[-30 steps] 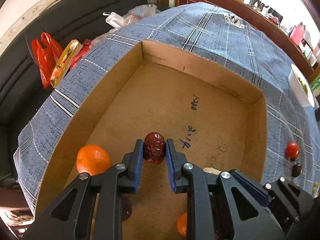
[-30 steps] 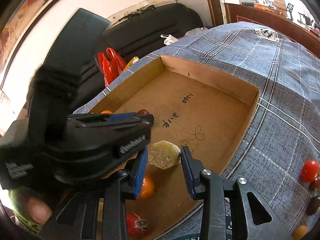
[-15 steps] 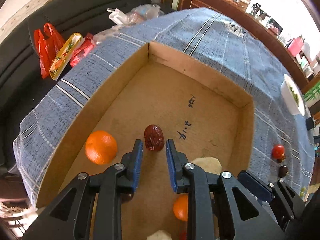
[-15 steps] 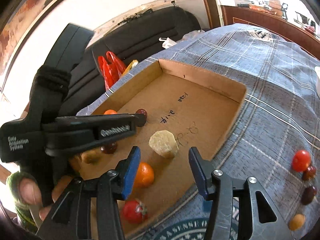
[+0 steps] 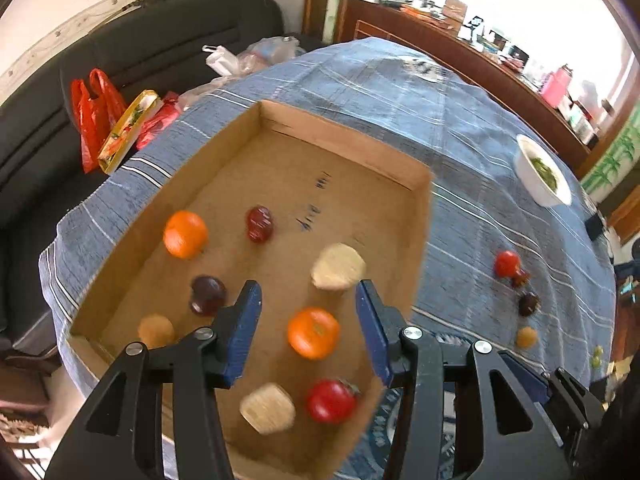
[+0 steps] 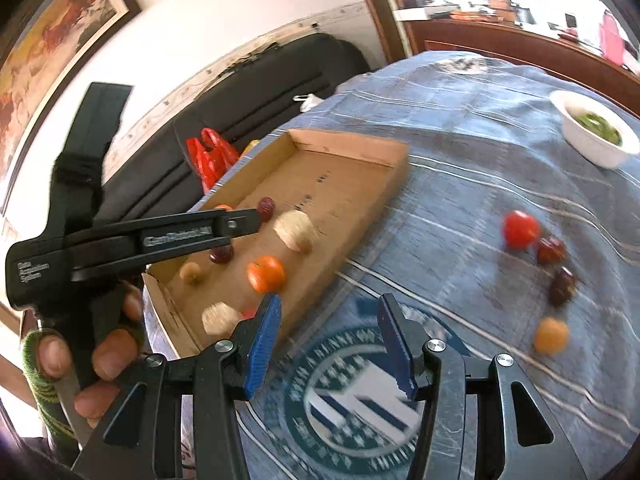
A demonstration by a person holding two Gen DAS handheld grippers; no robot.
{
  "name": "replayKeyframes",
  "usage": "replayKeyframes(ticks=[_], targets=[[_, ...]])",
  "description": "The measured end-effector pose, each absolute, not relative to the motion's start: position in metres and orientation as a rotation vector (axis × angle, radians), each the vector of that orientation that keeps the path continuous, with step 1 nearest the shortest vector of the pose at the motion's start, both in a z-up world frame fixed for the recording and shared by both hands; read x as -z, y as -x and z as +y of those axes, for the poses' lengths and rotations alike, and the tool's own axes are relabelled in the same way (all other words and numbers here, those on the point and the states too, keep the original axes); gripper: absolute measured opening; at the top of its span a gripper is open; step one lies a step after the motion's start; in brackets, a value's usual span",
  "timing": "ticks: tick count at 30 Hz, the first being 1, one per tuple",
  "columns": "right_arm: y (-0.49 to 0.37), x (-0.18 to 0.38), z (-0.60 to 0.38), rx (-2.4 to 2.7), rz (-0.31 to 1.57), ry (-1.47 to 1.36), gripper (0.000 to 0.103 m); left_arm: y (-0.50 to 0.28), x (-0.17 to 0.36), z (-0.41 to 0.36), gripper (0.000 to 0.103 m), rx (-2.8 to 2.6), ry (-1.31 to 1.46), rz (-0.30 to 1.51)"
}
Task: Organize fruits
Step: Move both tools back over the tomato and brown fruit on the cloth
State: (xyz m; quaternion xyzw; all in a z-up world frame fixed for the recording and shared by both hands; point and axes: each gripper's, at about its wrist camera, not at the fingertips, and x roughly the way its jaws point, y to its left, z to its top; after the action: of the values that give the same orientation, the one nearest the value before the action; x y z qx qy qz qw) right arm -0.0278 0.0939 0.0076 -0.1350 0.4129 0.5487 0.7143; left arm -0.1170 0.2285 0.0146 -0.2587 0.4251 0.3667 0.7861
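Note:
A shallow cardboard box on the blue checked tablecloth holds several fruits: two oranges, a dark red date, a pale peeled piece, a red tomato. My left gripper is open and empty above the box's near end. My right gripper is open and empty above the tablecloth, right of the box. Loose fruits lie on the cloth: a red tomato, dark dates, a yellow one.
A white bowl with greens stands at the far right of the table. A black sofa with red bags is behind the table's left edge. A round printed emblem is on the cloth under my right gripper.
My left gripper opened, released the dark red date into the box and drew back upward. My right gripper let go of the pale piece in the box and swung right over the cloth.

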Motion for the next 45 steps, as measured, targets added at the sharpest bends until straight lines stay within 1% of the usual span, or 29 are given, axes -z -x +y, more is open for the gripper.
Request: replayKeyframes(ticks=[11,21,34,39,45], targets=[[0.0,-0.003,0.017,-1.092,0.941,0.207,0.053,0.108,-0.021,0.18,0.047,-0.727,0.508,0.925],[-0.017,-0.001,-0.021,-1.034,0.932,0.157,0.053,0.096,-0.024,0.155,0.047,-0.698,0.472,0.939],[-0.029,0.001,-0.032,-1.008,0.934,0.147,0.053,0.079,-0.022,0.141,0.047,-0.662,0.449,0.965],[-0.034,0.005,-0.023,-0.999,0.937,0.163,0.053,0.057,-0.021,0.139,0.047,-0.644,0.419,0.976],[-0.046,0.015,-0.003,-0.971,0.939,0.208,0.05,0.019,-0.012,0.141,0.047,-0.57,0.423,1.003]])
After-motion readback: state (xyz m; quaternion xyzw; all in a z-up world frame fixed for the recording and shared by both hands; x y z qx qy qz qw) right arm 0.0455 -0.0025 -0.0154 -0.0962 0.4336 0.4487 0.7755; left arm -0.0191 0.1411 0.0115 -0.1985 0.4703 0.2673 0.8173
